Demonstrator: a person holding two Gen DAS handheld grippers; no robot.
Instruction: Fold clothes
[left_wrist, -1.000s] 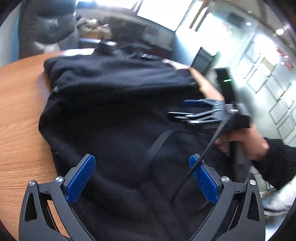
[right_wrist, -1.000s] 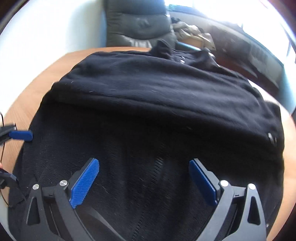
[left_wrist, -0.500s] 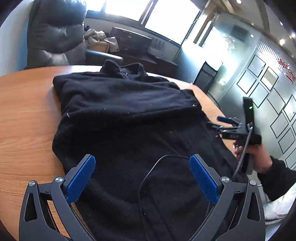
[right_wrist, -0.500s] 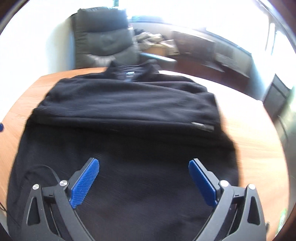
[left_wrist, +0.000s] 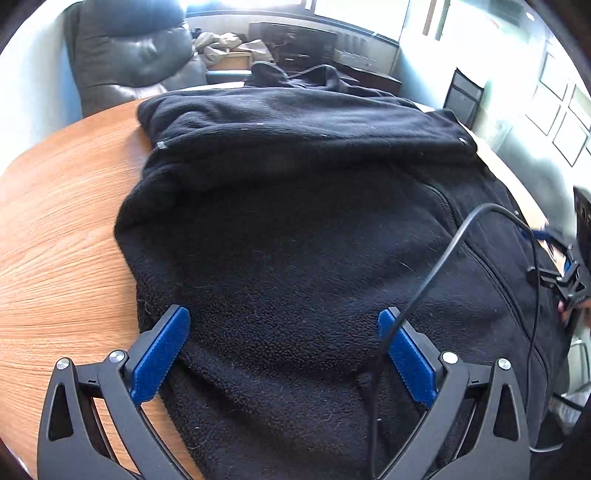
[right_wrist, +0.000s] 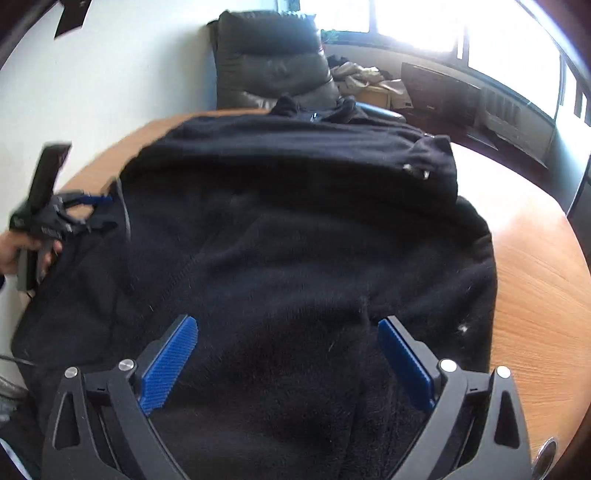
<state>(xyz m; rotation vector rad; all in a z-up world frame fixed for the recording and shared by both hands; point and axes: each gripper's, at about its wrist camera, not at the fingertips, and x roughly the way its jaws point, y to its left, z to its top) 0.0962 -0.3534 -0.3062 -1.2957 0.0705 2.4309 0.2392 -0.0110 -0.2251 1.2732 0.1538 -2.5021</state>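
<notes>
A black fleece jacket (left_wrist: 295, 229) lies spread on the round wooden table (left_wrist: 62, 236), its upper part folded down into a thick band across the back. My left gripper (left_wrist: 284, 321) hovers open over the jacket's near left part, nothing between its blue pads. My right gripper (right_wrist: 288, 332) is open above the jacket's (right_wrist: 295, 240) near right part. Each view shows the other gripper at its edge, held by a hand: the right one (left_wrist: 561, 266) at far right, the left one (right_wrist: 85, 214) at far left. A black cable (left_wrist: 443, 251) loops over the fleece.
A dark leather chair (right_wrist: 273, 66) stands behind the table, with a cluttered low cabinet (right_wrist: 436, 92) under bright windows. Bare wood shows to the left (left_wrist: 44, 295) and to the right (right_wrist: 535, 295) of the jacket. Framed pictures hang on the right wall.
Both grippers have drawn back and apart over the jacket. The right one has moved from the middle of the left view to its far right edge. The jacket lies as before.
</notes>
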